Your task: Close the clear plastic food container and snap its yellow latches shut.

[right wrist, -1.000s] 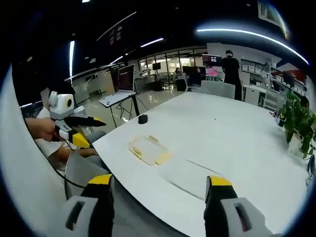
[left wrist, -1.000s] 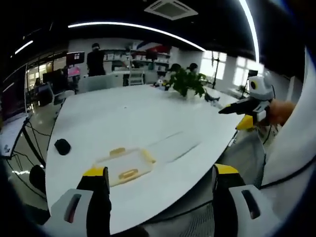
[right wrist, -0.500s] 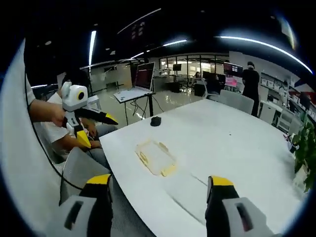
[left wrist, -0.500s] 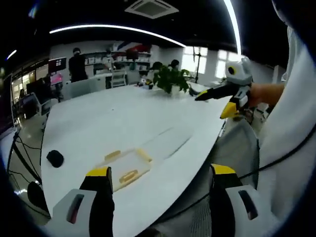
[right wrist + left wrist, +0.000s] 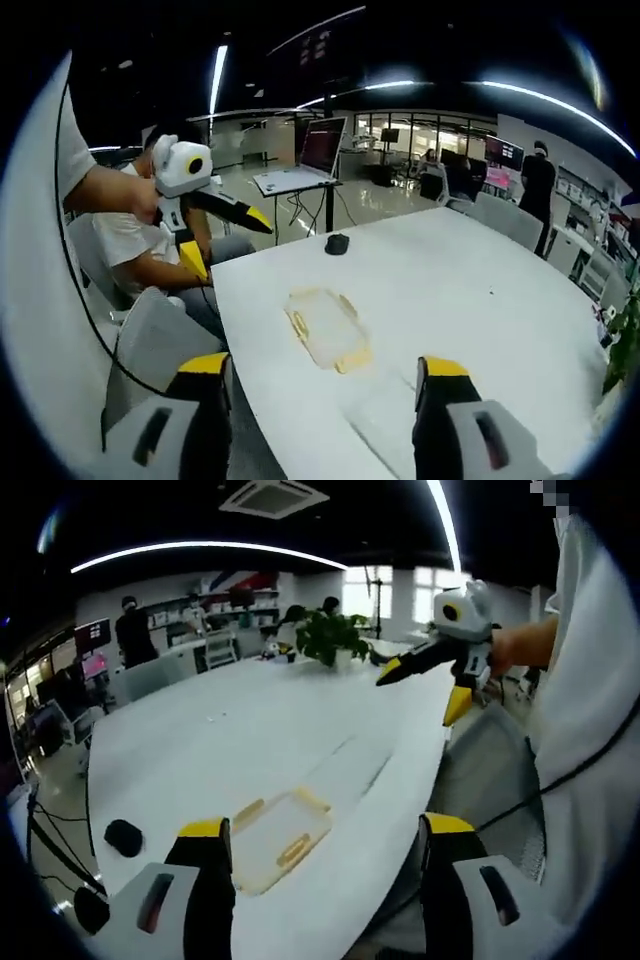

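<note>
**Container untouched, both grippers clear of it**

Left gripper [image 5: 318, 840] at lower centre, jaws apart, empty; right gripper [image 5: 318, 378] likewise; food container [image 5: 282, 837] lies mid-frame on the white table [image 5: 260, 740], apparently lidded; latching seemingly remains; a black mouse [image 5: 338, 243] beyond.

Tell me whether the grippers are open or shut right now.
Both open. The left gripper and right gripper each show yellow-tipped jaws spread wide, holding nothing, above the white table with the clear container lying untouched.
</note>
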{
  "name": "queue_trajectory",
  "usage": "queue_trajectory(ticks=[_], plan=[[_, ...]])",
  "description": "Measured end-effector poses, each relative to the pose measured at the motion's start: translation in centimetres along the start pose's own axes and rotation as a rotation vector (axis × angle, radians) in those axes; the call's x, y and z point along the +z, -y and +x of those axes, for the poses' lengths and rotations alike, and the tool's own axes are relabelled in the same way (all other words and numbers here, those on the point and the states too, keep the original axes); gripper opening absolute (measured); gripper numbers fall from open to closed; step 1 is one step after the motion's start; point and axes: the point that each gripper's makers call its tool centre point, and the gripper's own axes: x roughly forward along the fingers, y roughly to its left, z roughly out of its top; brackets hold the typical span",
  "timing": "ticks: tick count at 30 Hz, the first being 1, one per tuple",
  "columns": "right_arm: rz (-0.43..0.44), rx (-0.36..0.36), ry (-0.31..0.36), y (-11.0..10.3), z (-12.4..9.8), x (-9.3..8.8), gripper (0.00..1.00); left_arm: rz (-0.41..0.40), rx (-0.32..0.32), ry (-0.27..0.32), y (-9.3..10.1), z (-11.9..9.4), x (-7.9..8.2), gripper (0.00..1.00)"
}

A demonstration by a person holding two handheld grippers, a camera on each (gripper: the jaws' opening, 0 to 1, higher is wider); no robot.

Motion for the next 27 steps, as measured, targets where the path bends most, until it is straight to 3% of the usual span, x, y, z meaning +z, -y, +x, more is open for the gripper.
queue_trajectory(ticks=[11,14,18,27], plan=[[-0.057,0.04,-0.018,0.7,2.1,0.2,0.71,0.057,-0.044,-0.04,-2.7,0.2,-0.8,0.74],[-0.065,0.042,-0.018,1.0,2.7,0.0,0.72,0.02,-0.072,-0.013,-3.0,0.4,-0.8,0.73],[-0.089,0.051,-0.04,1.2,3.5,-0.7,0.71,0.042,-0.082,-0.017,-3.6,0.7,-1.3,0.73],[-0.095,0.079,-0.071,2.0,5.4,-1.2,0.72,0.115,-0.148,-0.081,-4.7,1.7,-3.3,0.7]])
